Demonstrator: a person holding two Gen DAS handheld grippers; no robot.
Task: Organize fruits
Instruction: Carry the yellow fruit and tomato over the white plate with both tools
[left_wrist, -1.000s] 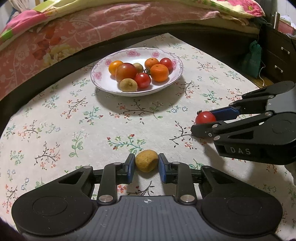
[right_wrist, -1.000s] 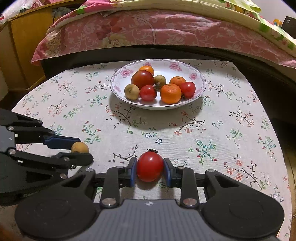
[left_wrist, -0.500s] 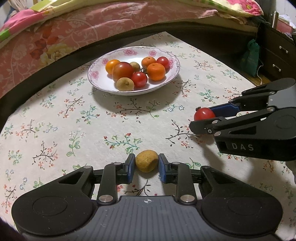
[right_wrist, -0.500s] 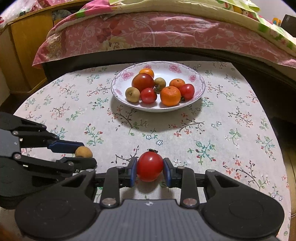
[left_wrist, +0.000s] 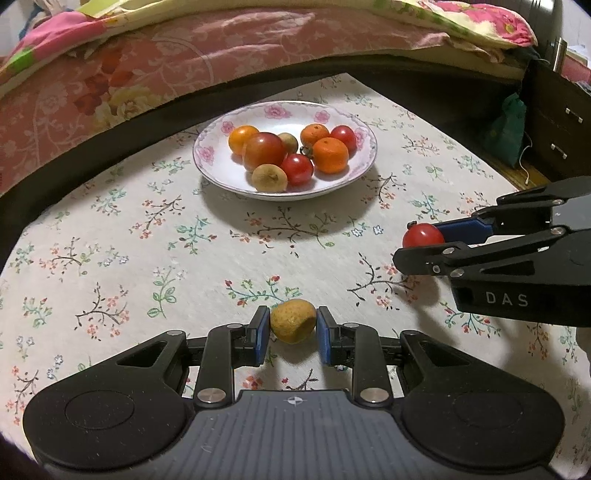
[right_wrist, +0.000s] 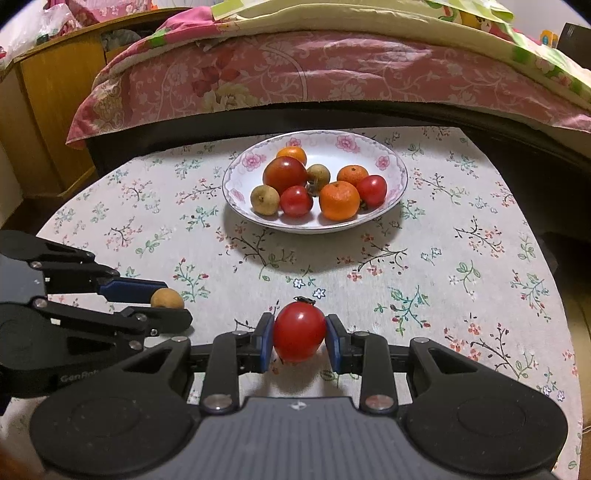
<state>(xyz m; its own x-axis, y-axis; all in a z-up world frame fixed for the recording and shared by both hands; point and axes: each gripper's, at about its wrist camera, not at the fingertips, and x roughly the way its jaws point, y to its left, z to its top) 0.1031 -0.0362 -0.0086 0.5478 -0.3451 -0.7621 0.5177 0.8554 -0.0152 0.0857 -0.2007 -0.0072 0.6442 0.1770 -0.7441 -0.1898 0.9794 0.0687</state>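
— Fruits: where are they?
— Most sit in the flowered plate (left_wrist: 364, 162) toward the counter's (left_wrist: 110, 240) far edge — oranges, tomatoes, small brown fruits.
— And the tongs?
— The left tongs (left_wrist: 291, 328) are clamped on a yellow-brown fruit (left_wrist: 293, 320) near the counter's near edge. The right tongs (right_wrist: 300, 338) grip a red tomato (right_wrist: 299, 330) just beside them, toward the right edge — both well apart from the plate.
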